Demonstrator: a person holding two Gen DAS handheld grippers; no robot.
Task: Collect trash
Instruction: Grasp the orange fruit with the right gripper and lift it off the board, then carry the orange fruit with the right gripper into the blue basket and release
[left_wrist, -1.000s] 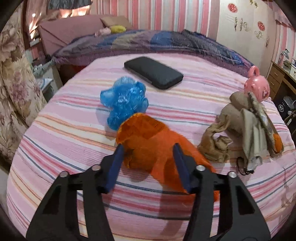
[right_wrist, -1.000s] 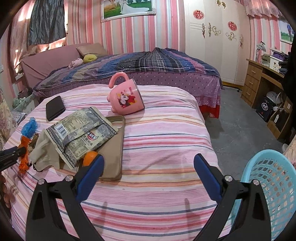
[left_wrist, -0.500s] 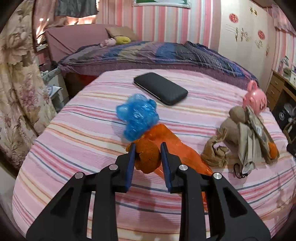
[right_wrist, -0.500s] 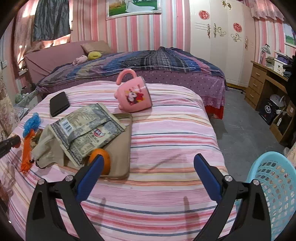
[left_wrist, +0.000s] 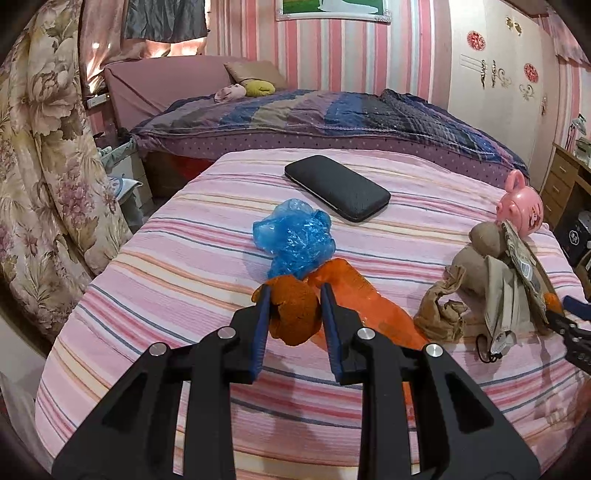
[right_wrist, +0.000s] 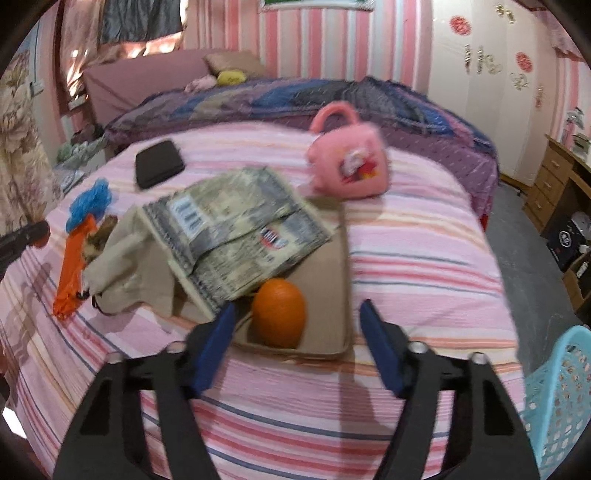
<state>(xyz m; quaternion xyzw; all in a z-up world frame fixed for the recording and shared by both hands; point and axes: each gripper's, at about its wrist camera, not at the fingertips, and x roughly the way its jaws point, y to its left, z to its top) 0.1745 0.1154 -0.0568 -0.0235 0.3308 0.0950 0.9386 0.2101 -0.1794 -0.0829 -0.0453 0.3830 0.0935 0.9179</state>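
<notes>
Plastic: the left gripper (left_wrist: 294, 308) is clamped on the orange bag (left_wrist: 295, 314), light, limp, probably slippery; bunched folds suit best. The right gripper (right_wrist: 295, 328) is closing, nothing pinched.

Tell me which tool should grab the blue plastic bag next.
Probably neither yet. The left tool sits right beside the blue bag but is shut on the orange bag. The right tool, closing empty around the orange fruit, is farther off.

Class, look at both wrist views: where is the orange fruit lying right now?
In the right wrist view the orange fruit lies low in the centre, on the tan flat case, just under the printed wrapper's near edge, between the right gripper's closing jaws, untouched.
</notes>
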